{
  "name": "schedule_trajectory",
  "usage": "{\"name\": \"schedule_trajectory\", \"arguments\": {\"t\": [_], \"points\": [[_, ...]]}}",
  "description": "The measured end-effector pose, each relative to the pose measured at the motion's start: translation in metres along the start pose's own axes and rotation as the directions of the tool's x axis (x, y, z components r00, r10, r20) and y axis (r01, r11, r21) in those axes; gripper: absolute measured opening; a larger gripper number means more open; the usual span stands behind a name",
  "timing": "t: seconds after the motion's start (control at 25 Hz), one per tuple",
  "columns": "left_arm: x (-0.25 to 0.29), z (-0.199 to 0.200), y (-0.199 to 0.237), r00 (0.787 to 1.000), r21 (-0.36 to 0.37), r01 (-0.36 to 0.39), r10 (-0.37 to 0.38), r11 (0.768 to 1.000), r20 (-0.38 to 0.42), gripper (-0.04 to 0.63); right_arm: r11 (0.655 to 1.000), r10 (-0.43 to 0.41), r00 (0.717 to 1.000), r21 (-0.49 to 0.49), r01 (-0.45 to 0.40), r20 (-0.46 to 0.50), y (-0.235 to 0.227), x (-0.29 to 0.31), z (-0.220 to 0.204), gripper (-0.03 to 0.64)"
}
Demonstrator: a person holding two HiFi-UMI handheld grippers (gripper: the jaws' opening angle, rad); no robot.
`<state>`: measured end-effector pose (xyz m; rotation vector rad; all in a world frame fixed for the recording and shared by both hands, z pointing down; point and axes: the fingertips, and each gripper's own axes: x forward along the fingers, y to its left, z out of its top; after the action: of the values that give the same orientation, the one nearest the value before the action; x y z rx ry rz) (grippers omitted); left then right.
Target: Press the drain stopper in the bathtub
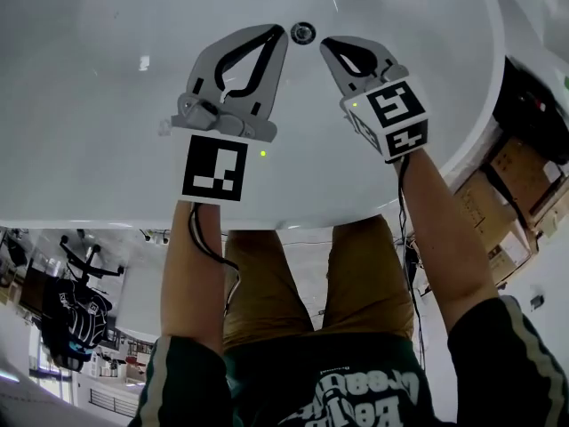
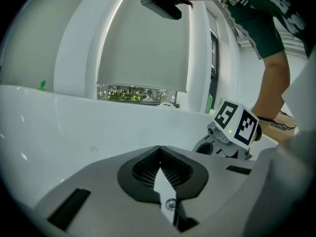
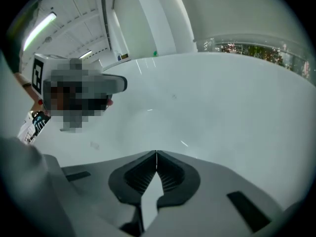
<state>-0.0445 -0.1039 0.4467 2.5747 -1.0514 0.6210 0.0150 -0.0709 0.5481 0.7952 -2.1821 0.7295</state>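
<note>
The bathtub (image 1: 107, 105) is a smooth, glossy white shell with a rounded basin and a curved rim, and small highlights show on its surface. The drain stopper (image 1: 303, 32) is a small round disc with a bright metallic ring. It sits in the tub floor at the far side of the head view, between the tips of the two grippers and just beside them; whether either tip touches it cannot be told. The left gripper (image 1: 279, 32) has matte grey plastic jaws that taper to a point. In the left gripper view (image 2: 159, 148) the jaws are closed tip to tip, their black ribbed pads (image 2: 140, 171) enclose a leaf-shaped gap, and nothing is between them. The right gripper (image 1: 327, 44) has the same build. In the right gripper view (image 3: 156, 153) its jaws likewise meet at the tip with nothing between them, and plain white tub wall lies beyond. A bare forearm runs back from each gripper. At the right of the tub are brown cardboard boxes (image 1: 520, 181).
</note>
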Motion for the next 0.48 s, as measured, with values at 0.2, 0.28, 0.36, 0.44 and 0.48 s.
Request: {"name": "schedule_trajectory", "arguments": {"t": [0.2, 0.28, 0.36, 0.44, 0.48], "points": [[0.006, -0.029, 0.017, 0.999, -0.046, -0.039, 0.038, 0.998, -0.017, 0.009, 1.000, 0.023, 0.998, -0.020, -0.024, -0.058, -0.002, 0.043, -0.028, 0.016], [0.011, -0.037, 0.019, 0.999, -0.043, -0.042, 0.042, 0.998, -0.009, 0.009, 0.999, 0.024, 0.996, -0.031, -0.027, -0.084, -0.005, 0.060, -0.041, 0.017], [0.016, -0.042, 0.019, 0.999, -0.037, -0.042, 0.042, 0.998, 0.003, 0.009, 0.999, 0.021, 0.993, -0.044, -0.026, -0.113, -0.008, 0.075, -0.054, 0.017], [0.018, -0.050, 0.018, 0.999, -0.037, -0.040, 0.040, 0.999, 0.003, 0.009, 0.998, 0.020, 0.990, -0.052, -0.028, -0.139, -0.011, 0.088, -0.067, 0.015], [0.019, -0.054, 0.018, 0.999, -0.039, -0.039, 0.039, 0.998, 0.000, 0.009, 0.998, 0.020, 0.988, -0.055, -0.028, -0.153, -0.013, 0.094, -0.073, 0.015]]}}
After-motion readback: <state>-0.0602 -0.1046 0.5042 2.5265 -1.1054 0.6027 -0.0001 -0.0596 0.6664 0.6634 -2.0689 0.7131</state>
